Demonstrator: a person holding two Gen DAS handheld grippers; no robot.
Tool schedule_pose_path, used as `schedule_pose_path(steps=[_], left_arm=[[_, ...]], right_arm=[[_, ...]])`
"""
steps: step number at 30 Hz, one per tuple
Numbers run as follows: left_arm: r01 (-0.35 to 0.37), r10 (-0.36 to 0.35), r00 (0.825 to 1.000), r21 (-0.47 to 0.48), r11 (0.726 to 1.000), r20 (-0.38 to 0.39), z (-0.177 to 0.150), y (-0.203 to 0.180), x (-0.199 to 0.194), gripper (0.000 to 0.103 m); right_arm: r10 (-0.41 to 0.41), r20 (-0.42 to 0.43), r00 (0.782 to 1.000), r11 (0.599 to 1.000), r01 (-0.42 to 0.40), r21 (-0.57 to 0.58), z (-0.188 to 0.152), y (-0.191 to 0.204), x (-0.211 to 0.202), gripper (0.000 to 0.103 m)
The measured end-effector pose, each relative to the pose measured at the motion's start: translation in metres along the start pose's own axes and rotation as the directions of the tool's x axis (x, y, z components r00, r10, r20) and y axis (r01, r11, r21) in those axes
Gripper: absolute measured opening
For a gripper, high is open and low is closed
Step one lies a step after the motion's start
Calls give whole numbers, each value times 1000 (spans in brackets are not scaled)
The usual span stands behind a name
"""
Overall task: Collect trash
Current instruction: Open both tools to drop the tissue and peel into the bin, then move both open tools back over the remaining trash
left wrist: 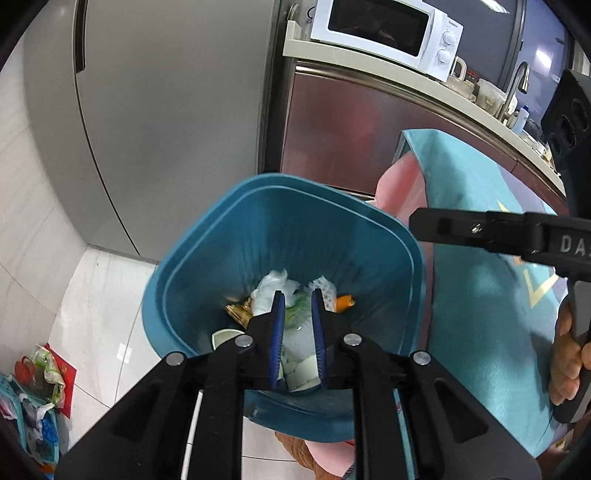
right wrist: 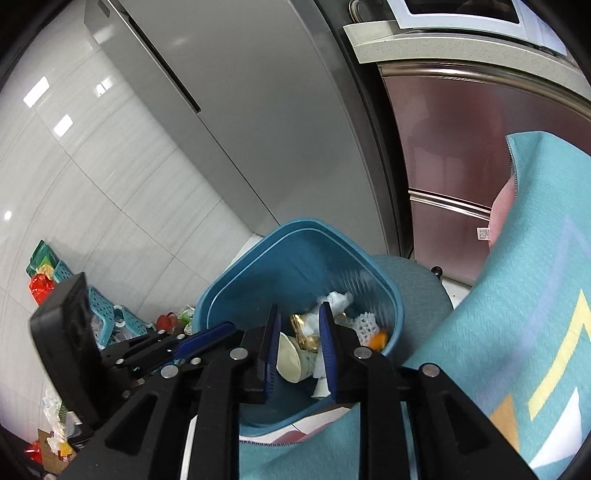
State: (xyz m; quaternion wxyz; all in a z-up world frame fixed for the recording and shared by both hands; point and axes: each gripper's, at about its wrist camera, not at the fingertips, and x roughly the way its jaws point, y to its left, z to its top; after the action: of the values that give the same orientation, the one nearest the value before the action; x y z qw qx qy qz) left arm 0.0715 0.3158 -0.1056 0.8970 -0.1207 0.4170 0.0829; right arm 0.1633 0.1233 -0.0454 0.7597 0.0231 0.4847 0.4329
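Note:
A blue trash bin (left wrist: 207, 258) stands on the floor and holds crumpled white paper (left wrist: 273, 288), a gold wrapper (left wrist: 238, 312), an orange scrap (left wrist: 345, 302) and a paper cup (left wrist: 223, 338). My left gripper (left wrist: 298, 301) hovers over the bin's mouth, open and empty. My right gripper (right wrist: 298, 314) also hangs over the bin (right wrist: 240, 291), open and empty, above the cup (right wrist: 290, 360) and white paper (right wrist: 338, 301). The left gripper's fingers (right wrist: 203, 338) show at the left of the right wrist view.
A grey fridge (left wrist: 166, 110) stands behind the bin. A steel cabinet (left wrist: 332, 129) carries a counter with a microwave (left wrist: 384, 29). A teal cloth (left wrist: 476, 295) hangs at the right. Baskets and bags of clutter (left wrist: 40, 387) lie on the tiled floor at the left.

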Motion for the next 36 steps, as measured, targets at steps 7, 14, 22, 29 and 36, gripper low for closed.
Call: schedule_pose_path(steps=[7,14,22,29,36], left_arm=[[35,-36,998,22,999,52,-6,-13,-21,21],[113,-124,980,74,991,154,-11,-39,-66,41],[206,-235,952,158,966,196,-19,-86,-98,52],[303,-351,922,262,916,161,-30,-151,-104,59],[384,-446,890,363,849,101,-33,-225,-96,61]], right_arm=[[25,28,999,999,-24,-21,-9,1,-22,26],[40,92,995,997,-33,-76,-26,8,-62,35],[-11,172,985,996,26,-86,-62,-5,-120,41],[-158,255,954,986,165,-6,-103,-48,-183,41],[-311,317,896,948,271,166,-138,-104,-243,44]])
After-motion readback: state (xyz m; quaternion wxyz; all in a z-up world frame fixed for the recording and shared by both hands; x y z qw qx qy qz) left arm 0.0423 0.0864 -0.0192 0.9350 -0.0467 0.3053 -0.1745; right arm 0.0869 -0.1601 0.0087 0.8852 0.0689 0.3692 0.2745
